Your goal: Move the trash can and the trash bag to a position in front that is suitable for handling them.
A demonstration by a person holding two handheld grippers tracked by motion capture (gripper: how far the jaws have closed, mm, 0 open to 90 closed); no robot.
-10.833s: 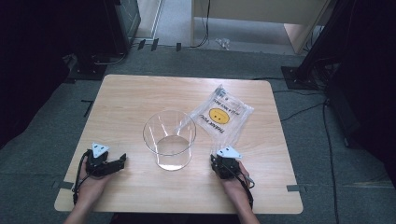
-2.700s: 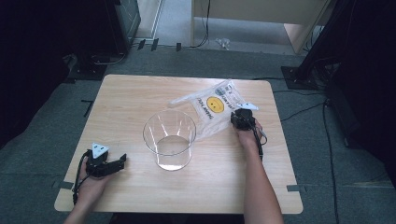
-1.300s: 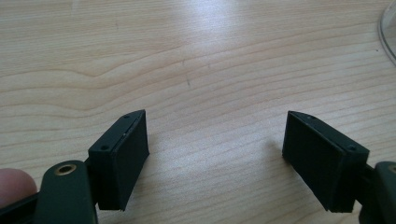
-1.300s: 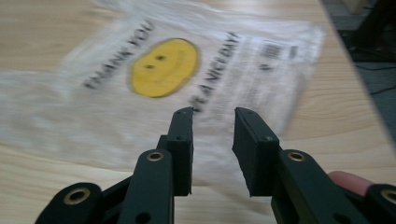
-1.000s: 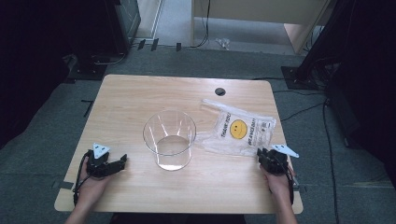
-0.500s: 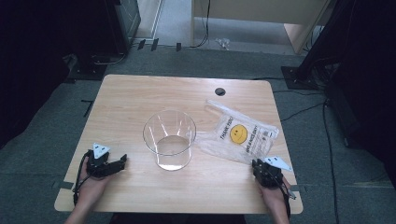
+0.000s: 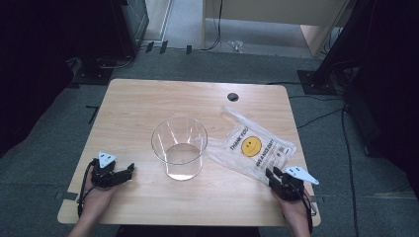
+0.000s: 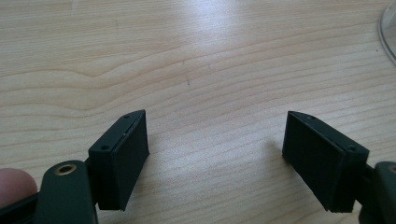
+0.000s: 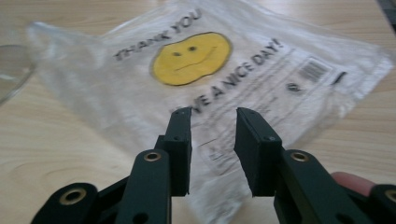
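A clear plastic bag (image 7: 252, 147) printed with a yellow smiley face lies flat on the wooden table (image 7: 148, 103), right of centre. My right gripper (image 7: 276, 176) sits at the bag's near corner. In the right gripper view this gripper (image 9: 212, 116) has its jaws a small gap apart just above the bag (image 9: 196, 60), with nothing pinched between them. A tall clear round container (image 7: 179, 147) stands at the table's middle, its rim touching the bag's left end. My left gripper (image 7: 123, 173) rests at the near left, and in the left gripper view it (image 8: 215, 126) is wide open over bare wood.
A dark cable hole (image 7: 232, 97) is set in the table near its far edge. The container's rim (image 8: 390, 28) shows at the top right of the left gripper view. Cables and dark stands (image 7: 326, 64) lie on the grey floor beyond the table.
My right gripper has drawn back toward the near right edge. The bag has slid a little nearer with it and now lies spread out. My left gripper has stayed put.
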